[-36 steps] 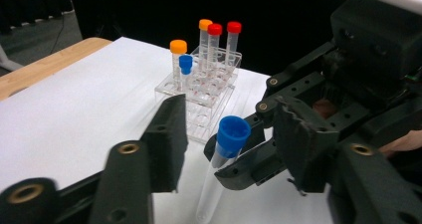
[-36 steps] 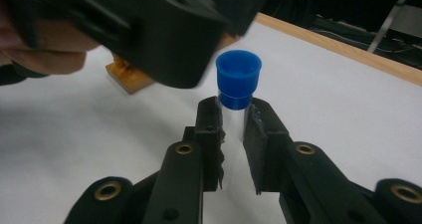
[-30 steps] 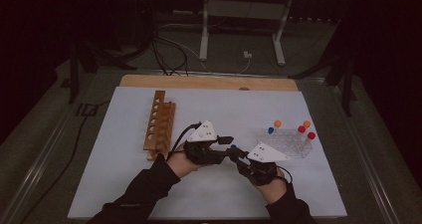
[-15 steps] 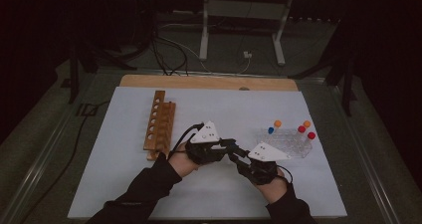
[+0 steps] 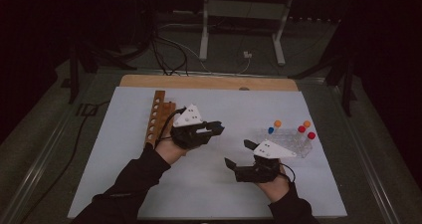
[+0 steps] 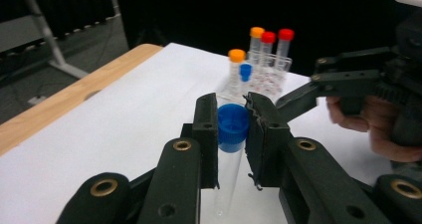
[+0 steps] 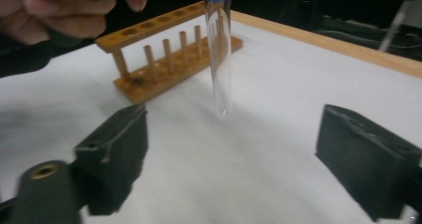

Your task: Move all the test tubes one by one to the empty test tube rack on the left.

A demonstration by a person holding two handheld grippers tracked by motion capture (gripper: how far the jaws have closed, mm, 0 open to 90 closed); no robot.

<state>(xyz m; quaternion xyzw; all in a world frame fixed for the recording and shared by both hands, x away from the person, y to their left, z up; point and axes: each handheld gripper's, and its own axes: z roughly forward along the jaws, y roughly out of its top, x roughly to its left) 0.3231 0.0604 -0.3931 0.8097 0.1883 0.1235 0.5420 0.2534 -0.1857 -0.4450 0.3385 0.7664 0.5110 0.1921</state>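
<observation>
My left gripper (image 6: 232, 109) is shut on the blue cap of a clear test tube (image 6: 232, 129), which hangs upright below the jaws, above the white mat. In the high view the left gripper (image 5: 218, 128) is left of centre, beside the wooden rack (image 5: 158, 115). My right gripper (image 5: 237, 153) is nearer the person, with its jaws wide apart and nothing between them. In the right gripper view the tube (image 7: 219, 59) hangs ahead of the open right gripper (image 7: 234, 149), with the wooden rack (image 7: 169, 59) behind it.
A clear plastic rack (image 5: 288, 140) on the right of the mat holds several tubes with orange, red and blue caps (image 6: 263, 55). The white mat (image 5: 124, 184) covers the table, with a wooden strip (image 5: 209, 82) along its far edge.
The two grippers were close together at mid-table. Now they are apart: the left has moved up and away with the tube, and the right has drawn back with its jaws wide.
</observation>
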